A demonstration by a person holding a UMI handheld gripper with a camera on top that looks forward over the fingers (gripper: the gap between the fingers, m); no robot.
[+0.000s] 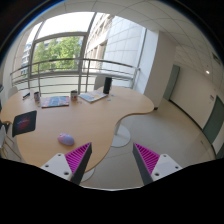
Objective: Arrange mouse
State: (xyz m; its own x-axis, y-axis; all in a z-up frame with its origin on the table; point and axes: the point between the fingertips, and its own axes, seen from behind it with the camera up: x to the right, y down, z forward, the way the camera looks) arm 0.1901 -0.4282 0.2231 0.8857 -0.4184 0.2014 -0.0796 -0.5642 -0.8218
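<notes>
A small pale lilac mouse (pixel 66 139) lies on the light wooden desk (pixel 90 118), near its front edge, just ahead of and slightly left of my left finger. My gripper (pixel 112 158) is open and empty, high above the desk edge, its magenta pads (pixel 79 157) wide apart. Nothing stands between the fingers but desk edge and floor.
A dark mouse mat (pixel 23 122) lies on the desk to the left of the mouse. Farther back are a laptop (pixel 93 96), a blue book (pixel 55 101), a dark speaker (pixel 106 85) and small cups. A large window with a railing is behind; grey floor is to the right.
</notes>
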